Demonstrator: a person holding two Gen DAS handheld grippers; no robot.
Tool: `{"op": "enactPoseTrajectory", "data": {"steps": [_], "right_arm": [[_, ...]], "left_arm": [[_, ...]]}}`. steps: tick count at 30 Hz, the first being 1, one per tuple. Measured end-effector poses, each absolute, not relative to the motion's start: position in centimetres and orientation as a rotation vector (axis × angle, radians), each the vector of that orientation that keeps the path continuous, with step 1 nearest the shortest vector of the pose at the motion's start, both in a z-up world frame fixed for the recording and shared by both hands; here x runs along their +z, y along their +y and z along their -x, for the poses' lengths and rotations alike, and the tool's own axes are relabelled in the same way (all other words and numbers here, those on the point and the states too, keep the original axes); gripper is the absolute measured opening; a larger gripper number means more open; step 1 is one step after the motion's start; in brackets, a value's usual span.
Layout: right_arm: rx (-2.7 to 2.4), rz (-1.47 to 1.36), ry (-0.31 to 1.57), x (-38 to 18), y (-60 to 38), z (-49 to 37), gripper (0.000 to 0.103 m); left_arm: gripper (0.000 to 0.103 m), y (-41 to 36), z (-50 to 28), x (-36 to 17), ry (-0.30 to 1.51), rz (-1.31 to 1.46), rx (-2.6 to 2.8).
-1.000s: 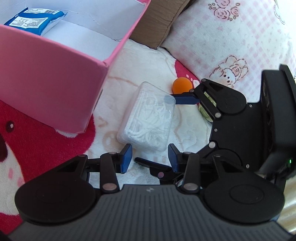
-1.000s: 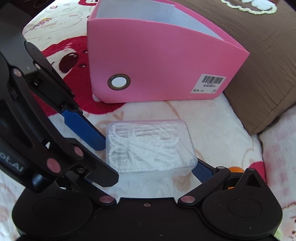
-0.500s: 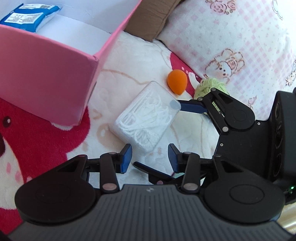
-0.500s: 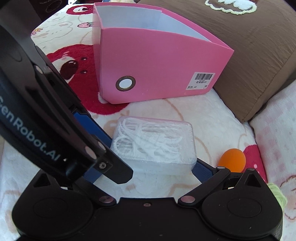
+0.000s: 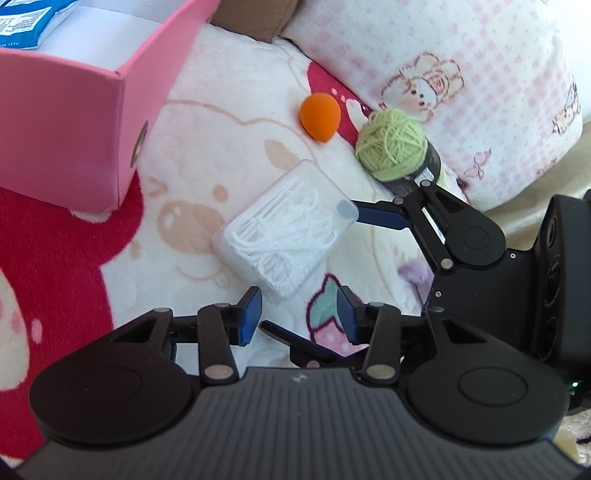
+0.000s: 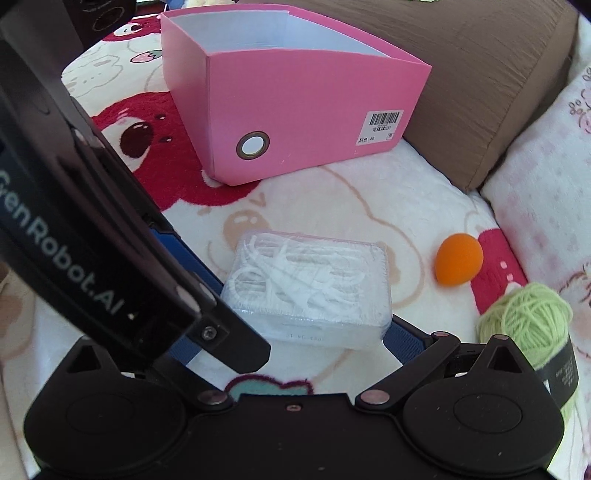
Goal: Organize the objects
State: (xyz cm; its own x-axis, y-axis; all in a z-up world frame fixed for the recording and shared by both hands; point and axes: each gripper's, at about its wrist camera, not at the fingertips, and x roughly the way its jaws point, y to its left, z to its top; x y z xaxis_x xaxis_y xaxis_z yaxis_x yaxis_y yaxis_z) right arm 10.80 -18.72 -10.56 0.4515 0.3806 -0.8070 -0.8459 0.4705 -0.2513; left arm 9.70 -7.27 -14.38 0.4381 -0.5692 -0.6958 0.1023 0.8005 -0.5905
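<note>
A clear plastic box of white floss picks (image 5: 286, 230) (image 6: 310, 291) is held between the blue fingers of my right gripper (image 6: 295, 325), which is shut on it just above the blanket. My left gripper (image 5: 297, 317) is open and empty, close to the box's near end. A pink open-top bin (image 6: 295, 96) (image 5: 74, 122) stands beyond, with a blue packet (image 5: 22, 22) inside. An orange egg-shaped sponge (image 5: 319, 116) (image 6: 458, 264) and a green yarn ball (image 5: 393, 144) (image 6: 528, 321) lie to the right.
Everything rests on a cartoon-print blanket (image 6: 351, 206). A brown cushion (image 6: 480, 74) sits behind the bin and a pink checked pillow (image 5: 461, 74) borders the right side.
The right gripper has carried the floss box back and away from the pink bin. The orange sponge and green yarn have come into fuller view. The left gripper stays open.
</note>
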Motion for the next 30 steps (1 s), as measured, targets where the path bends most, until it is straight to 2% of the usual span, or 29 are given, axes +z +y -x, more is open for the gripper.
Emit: {"op": "enactPoseTrajectory", "data": {"steps": [14, 21, 30], "right_arm": [[0.682, 0.535, 0.807, -10.6, -20.0, -7.3, 0.102], [0.627, 0.419, 0.824, -10.1, -20.1, -8.2, 0.101], [0.550, 0.243, 0.873, -11.3, -20.5, -9.5, 0.102]], "left_arm": [[0.044, -7.5, -10.0, -14.0, 1.121, 0.440, -0.471], [0.047, -7.5, -9.7, -12.8, 1.094, 0.377, -0.428], [0.046, -6.7, -10.4, -14.5, 1.077, 0.476, -0.404]]}}
